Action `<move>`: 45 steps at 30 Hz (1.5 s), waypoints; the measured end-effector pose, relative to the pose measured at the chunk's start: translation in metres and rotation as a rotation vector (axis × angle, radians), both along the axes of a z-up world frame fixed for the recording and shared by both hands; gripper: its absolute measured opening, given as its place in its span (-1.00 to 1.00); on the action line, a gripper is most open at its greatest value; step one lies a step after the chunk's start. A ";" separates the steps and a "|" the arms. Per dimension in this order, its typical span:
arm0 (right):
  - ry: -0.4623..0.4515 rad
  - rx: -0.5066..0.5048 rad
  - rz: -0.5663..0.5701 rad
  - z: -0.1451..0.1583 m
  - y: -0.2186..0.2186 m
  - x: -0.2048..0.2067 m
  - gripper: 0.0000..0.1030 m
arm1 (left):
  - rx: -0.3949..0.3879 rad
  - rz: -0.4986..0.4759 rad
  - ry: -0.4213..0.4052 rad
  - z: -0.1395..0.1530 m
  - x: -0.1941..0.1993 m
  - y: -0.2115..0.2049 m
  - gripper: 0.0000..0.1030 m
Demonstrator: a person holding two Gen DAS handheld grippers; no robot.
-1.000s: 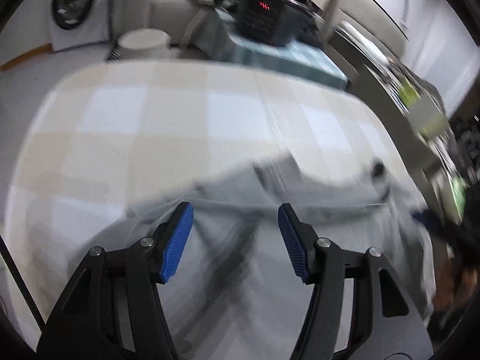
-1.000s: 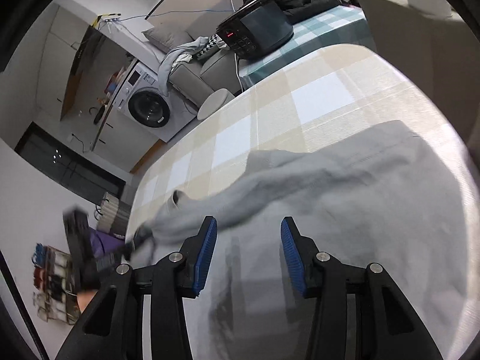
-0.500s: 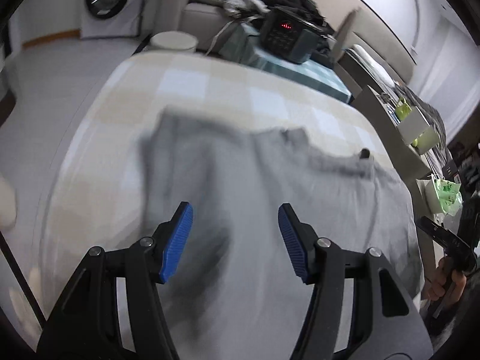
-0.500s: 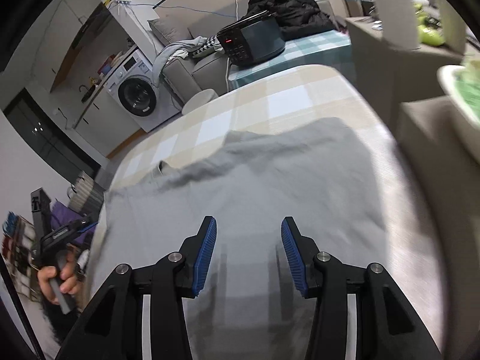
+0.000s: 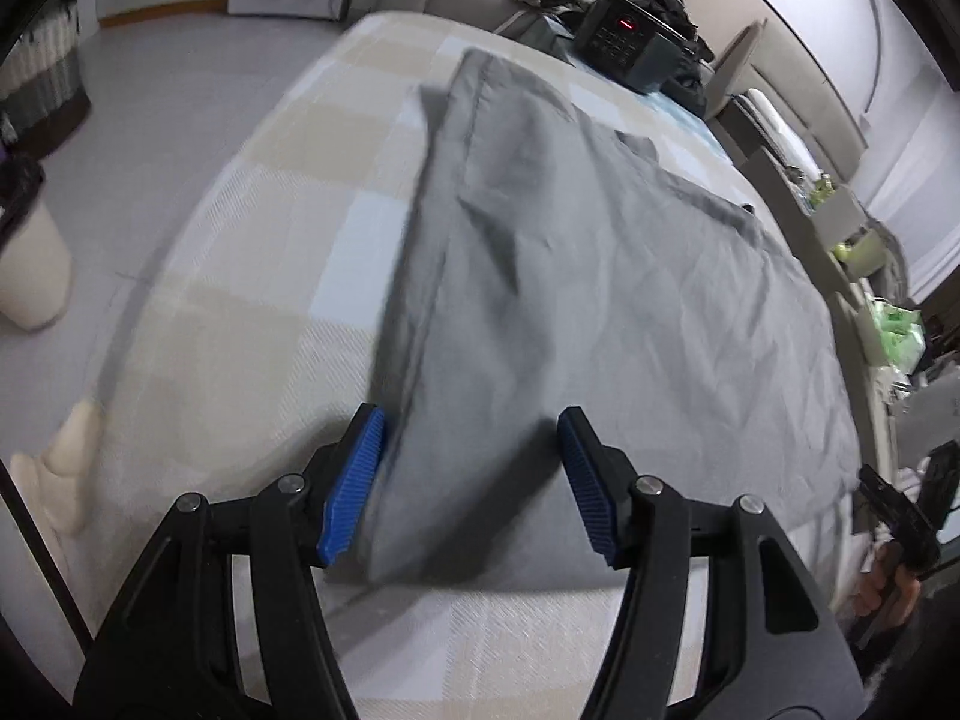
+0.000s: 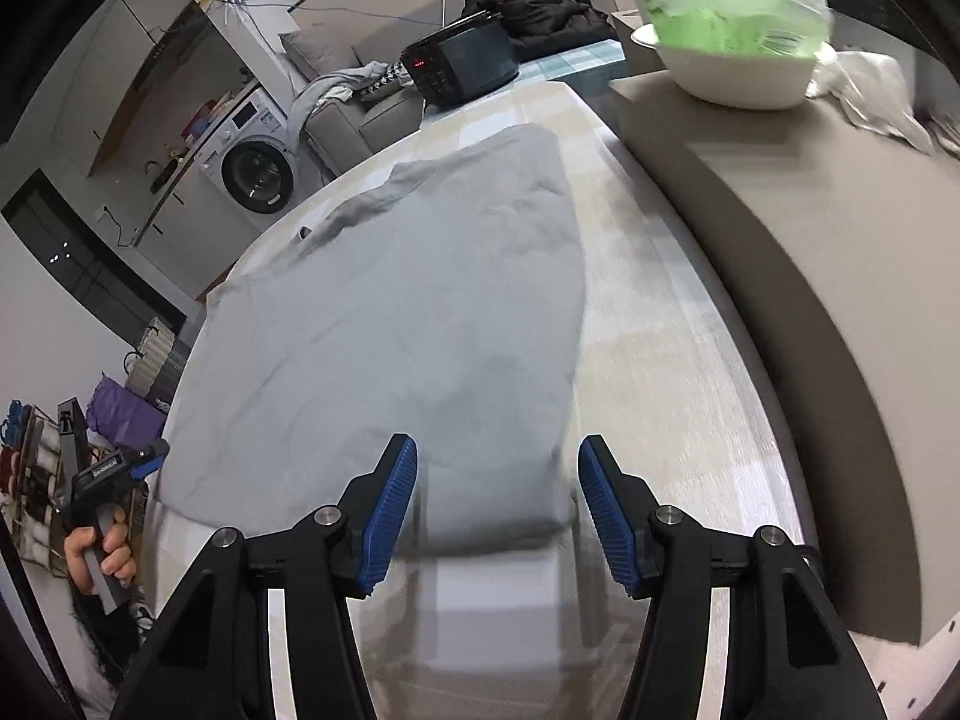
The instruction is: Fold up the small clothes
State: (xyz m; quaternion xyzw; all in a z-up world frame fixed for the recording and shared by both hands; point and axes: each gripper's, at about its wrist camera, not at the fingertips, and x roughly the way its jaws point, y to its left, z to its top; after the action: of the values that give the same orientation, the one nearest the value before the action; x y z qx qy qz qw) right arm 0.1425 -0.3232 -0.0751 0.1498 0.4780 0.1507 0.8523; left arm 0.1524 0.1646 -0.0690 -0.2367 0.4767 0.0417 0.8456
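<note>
A grey garment (image 5: 570, 300) lies spread on the checked tablecloth (image 5: 240, 312), its left side doubled over into a long fold. My left gripper (image 5: 468, 480) hangs open over the garment's near left corner, and the cloth lies between the blue pads (image 5: 354, 480) without being pinched. In the right wrist view the same garment (image 6: 408, 312) reaches to my right gripper (image 6: 498, 504). Its jaws are opening, with the near right corner of the garment under the gap. Each view shows the other gripper at its edge, held in a hand (image 6: 102, 552).
A black appliance with a red display (image 6: 462, 63) sits past the far end of the table. A beige counter (image 6: 780, 240) with a white bowl holding a green bag (image 6: 738, 66) runs along the right side. A washing machine (image 6: 258, 174) and a white bin (image 5: 30, 276) stand on the floor.
Both grippers have swept apart to opposite near corners of the garment, the left to its left edge, the right to its right edge. The right jaws stand wider. The cloth now lies flat.
</note>
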 end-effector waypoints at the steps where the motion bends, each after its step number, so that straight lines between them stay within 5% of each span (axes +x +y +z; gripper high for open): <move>1: -0.011 0.012 0.012 0.000 0.000 -0.002 0.11 | -0.010 -0.002 -0.005 -0.001 -0.004 -0.001 0.10; 9: -0.125 0.055 0.162 0.020 0.022 -0.020 -0.01 | -0.035 -0.036 -0.048 0.010 -0.030 -0.007 0.10; 13: -0.085 0.012 0.167 0.008 0.020 -0.014 -0.01 | -0.013 -0.078 -0.050 0.010 -0.035 -0.015 0.06; 15: -0.061 0.005 0.168 -0.001 0.017 -0.007 -0.11 | 0.016 -0.083 -0.046 0.009 -0.034 -0.017 -0.24; 17: -0.044 -0.008 0.170 -0.006 0.014 -0.001 -0.52 | 0.028 -0.080 -0.040 0.006 -0.034 -0.018 -0.61; 19: -0.034 -0.031 0.170 -0.010 0.010 0.001 -0.82 | 0.016 -0.065 -0.048 0.003 -0.036 -0.014 -0.73; 21: -0.016 -0.052 0.173 -0.013 0.006 0.002 -0.89 | 0.010 -0.061 -0.046 0.001 -0.037 -0.010 -0.87; 28: 0.033 -0.190 0.108 -0.013 -0.012 -0.004 -0.85 | 0.030 -0.118 -0.005 0.001 -0.055 -0.021 -0.88; 33: -0.082 -0.214 0.014 0.010 -0.006 -0.015 -0.70 | 0.090 -0.078 -0.038 0.015 -0.059 -0.028 -0.83; 35: -0.147 -0.203 0.007 0.021 0.006 -0.021 -0.46 | 0.123 -0.065 -0.062 0.022 -0.060 -0.034 -0.77; 37: -0.192 -0.194 0.017 0.027 0.021 -0.023 -0.07 | 0.163 -0.055 -0.086 0.030 -0.064 -0.042 -0.54; 41: -0.213 -0.241 0.109 0.025 0.067 -0.023 0.06 | 0.248 -0.042 -0.133 0.042 -0.070 -0.057 0.34; 45: -0.175 -0.260 0.170 0.012 0.103 -0.016 0.26 | 0.319 -0.004 -0.134 0.045 -0.079 -0.061 0.43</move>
State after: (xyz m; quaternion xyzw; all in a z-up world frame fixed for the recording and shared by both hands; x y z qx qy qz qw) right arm 0.1263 -0.2198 -0.0629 -0.0165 0.4283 0.1718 0.8870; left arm 0.0739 0.1039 -0.0241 -0.1009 0.4070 0.0993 0.9024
